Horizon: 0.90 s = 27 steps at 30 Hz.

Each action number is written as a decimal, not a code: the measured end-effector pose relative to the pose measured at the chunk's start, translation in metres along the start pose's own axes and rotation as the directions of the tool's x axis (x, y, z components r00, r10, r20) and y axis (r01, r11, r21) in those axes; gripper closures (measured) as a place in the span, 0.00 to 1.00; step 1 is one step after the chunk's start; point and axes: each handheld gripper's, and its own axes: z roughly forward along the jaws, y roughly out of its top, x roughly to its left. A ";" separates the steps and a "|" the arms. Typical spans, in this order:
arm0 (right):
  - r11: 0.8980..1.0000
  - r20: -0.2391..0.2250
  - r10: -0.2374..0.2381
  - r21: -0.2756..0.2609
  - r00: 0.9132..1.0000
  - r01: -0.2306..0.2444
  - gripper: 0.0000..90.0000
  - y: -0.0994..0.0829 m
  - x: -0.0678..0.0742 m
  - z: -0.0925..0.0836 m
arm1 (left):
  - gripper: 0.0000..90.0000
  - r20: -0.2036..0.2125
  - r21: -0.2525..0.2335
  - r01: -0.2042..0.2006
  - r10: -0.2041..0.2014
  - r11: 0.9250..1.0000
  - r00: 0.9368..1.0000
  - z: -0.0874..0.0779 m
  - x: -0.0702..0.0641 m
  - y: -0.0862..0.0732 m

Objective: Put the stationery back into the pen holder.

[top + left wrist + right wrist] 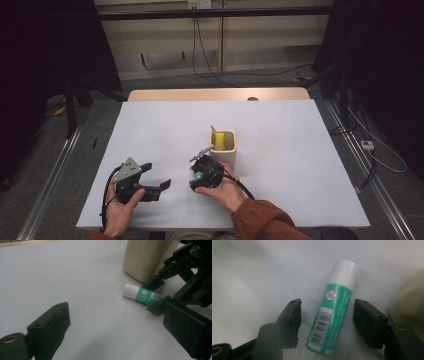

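Glue stick (332,315) between right tongs (325,320), seemingly untouched

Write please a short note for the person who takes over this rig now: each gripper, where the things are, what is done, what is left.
Right gripper: open, astride the glue stick; its pads do not press on it.
Left gripper: open, empty, low over the table, apart from the work.
Glue stick: lies flat on the table beside the beige cup, white cap pointing away from the right gripper.
Cup: upright, with a yellow item inside.
Done: right gripper lined up on the stick.
Left: close on it and lift; probably it goes into the cup.
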 end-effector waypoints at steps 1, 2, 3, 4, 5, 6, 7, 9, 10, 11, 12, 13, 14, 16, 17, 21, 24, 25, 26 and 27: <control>1.000 0.006 0.001 0.002 1.000 -0.001 0.46 0.001 0.000 0.000 | 0.08 -0.001 -0.001 -0.001 0.001 1.000 1.000 0.000 0.000 0.000; 1.000 0.012 0.005 0.002 1.000 -0.005 0.48 0.002 0.001 0.001 | 0.08 -0.004 -0.003 -0.001 0.001 1.000 1.000 -0.001 0.000 0.000; 1.000 0.020 0.011 0.002 1.000 -0.011 0.49 0.002 0.001 0.001 | 0.08 -0.006 -0.004 -0.002 0.002 1.000 1.000 -0.001 0.000 0.000; 1.000 0.023 0.014 0.002 1.000 -0.014 0.51 0.003 0.000 0.001 | 0.08 -0.006 -0.006 0.001 -0.001 1.000 1.000 -0.001 0.001 0.000; 1.000 0.027 0.012 0.000 1.000 -0.012 0.52 0.003 0.000 0.001 | 0.08 -0.007 -0.006 0.003 -0.003 1.000 1.000 -0.001 0.001 0.000; 1.000 0.030 0.014 0.000 0.999 -0.014 0.53 0.003 0.000 0.002 | 0.08 -0.008 -0.006 0.006 -0.006 1.000 1.000 -0.001 0.001 0.000; 1.000 0.033 0.015 0.000 0.999 -0.015 0.53 0.003 0.000 0.002 | 0.08 -0.009 -0.006 0.007 -0.007 1.000 1.000 -0.001 0.001 0.000; 1.000 0.038 0.022 0.001 0.999 -0.022 0.54 0.004 0.000 0.002 | 0.08 -0.007 -0.005 0.005 -0.005 1.000 1.000 -0.001 0.001 0.000; 1.000 0.046 0.024 0.003 0.999 -0.024 0.55 0.004 0.001 0.002 | 0.08 -0.008 -0.005 0.003 -0.003 1.000 1.000 -0.001 0.001 0.000; 1.000 0.049 0.026 0.005 0.998 -0.026 0.55 0.005 0.001 0.002 | 0.08 -0.009 -0.005 0.003 -0.003 1.000 1.000 -0.001 0.001 0.000; 1.000 0.050 0.027 0.007 0.998 -0.027 0.55 0.005 0.002 0.003 | 0.08 -0.009 -0.006 0.004 -0.004 1.000 1.000 -0.001 0.001 0.000; 1.000 0.053 0.023 0.010 0.998 -0.024 0.55 0.006 0.002 0.003 | 0.08 -0.008 -0.008 0.008 -0.008 1.000 1.000 -0.001 0.001 0.000; 1.000 0.055 0.027 0.011 0.998 -0.028 0.55 0.006 0.002 0.003 | 0.08 -0.007 -0.011 0.010 -0.010 1.000 1.000 -0.001 0.001 0.000; 0.999 0.062 0.030 0.012 0.998 -0.031 0.56 0.007 0.003 0.003 | 0.08 -0.011 -0.009 0.010 -0.010 1.000 1.000 -0.002 0.002 0.000; 1.000 0.065 0.028 0.012 0.997 -0.029 0.57 0.007 0.003 0.003 | 0.08 -0.010 -0.009 0.010 -0.010 1.000 1.000 -0.001 0.002 0.000; 0.999 0.072 0.031 0.012 0.997 -0.032 0.61 0.007 0.002 0.003 | 0.08 -0.009 -0.006 0.006 -0.006 1.000 1.000 -0.001 0.001 0.000; 0.999 0.076 0.036 0.011 0.996 -0.037 0.64 0.007 0.002 0.003 | 0.08 -0.009 -0.005 0.008 -0.008 1.000 1.000 -0.001 0.001 0.000; 0.999 0.074 0.032 0.011 0.997 -0.033 0.64 0.008 0.002 0.003 | 0.08 -0.006 -0.009 0.011 -0.011 1.000 1.000 -0.001 0.001 0.000; 0.999 0.074 0.042 0.012 0.996 -0.043 0.64 0.008 0.002 0.003 | 0.08 -0.006 -0.006 0.011 -0.011 1.000 1.000 -0.001 0.002 0.000; 0.999 0.072 0.037 0.010 0.997 -0.038 0.64 0.008 0.001 0.003 | 0.08 -0.007 -0.006 0.010 -0.011 1.000 1.000 -0.001 0.002 0.000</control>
